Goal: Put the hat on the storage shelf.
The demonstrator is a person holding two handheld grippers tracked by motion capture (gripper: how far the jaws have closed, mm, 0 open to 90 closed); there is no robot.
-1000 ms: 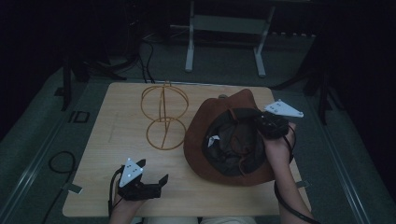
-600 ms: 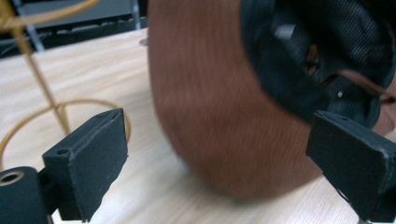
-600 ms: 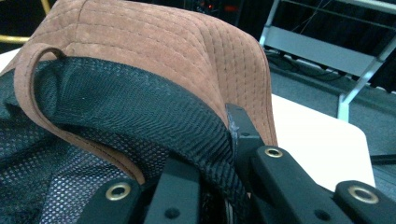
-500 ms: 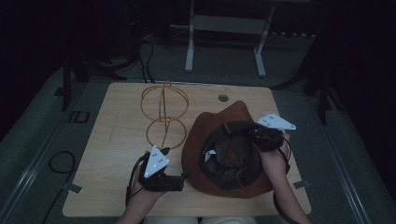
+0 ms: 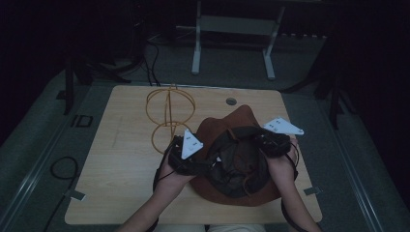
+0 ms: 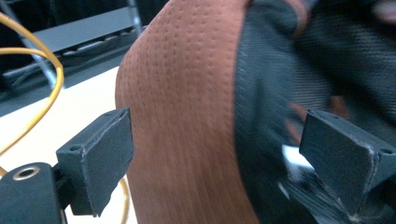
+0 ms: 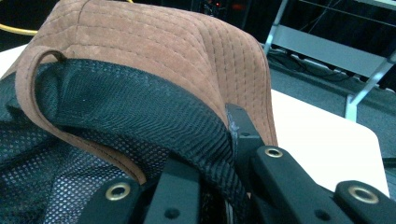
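Brown hat (image 5: 241,145) lies crown-down on the worktop (image 5: 121,169), just right of the yellow wire stand (image 5: 169,116), which serves as landmark here. Since a second ago the left tool (image 5: 196,164) has travelled from the worktop's near edge, well short of the stand, up to the hat's left brim; the hat itself has slid nearer the person. Left tool (image 6: 215,154) is now spread wide, jaws straddling the brim edge, not yet pinching. Right tool (image 5: 270,142) stays clamped on the hat's far-right rim; in the right gripper view its jaws (image 7: 205,186) sit closed over the black mesh lining. Likely meaning: a two-point hold is being set up. Hat is suede-like, stitched in rows, brim curled upward, dark mesh lining exposed.
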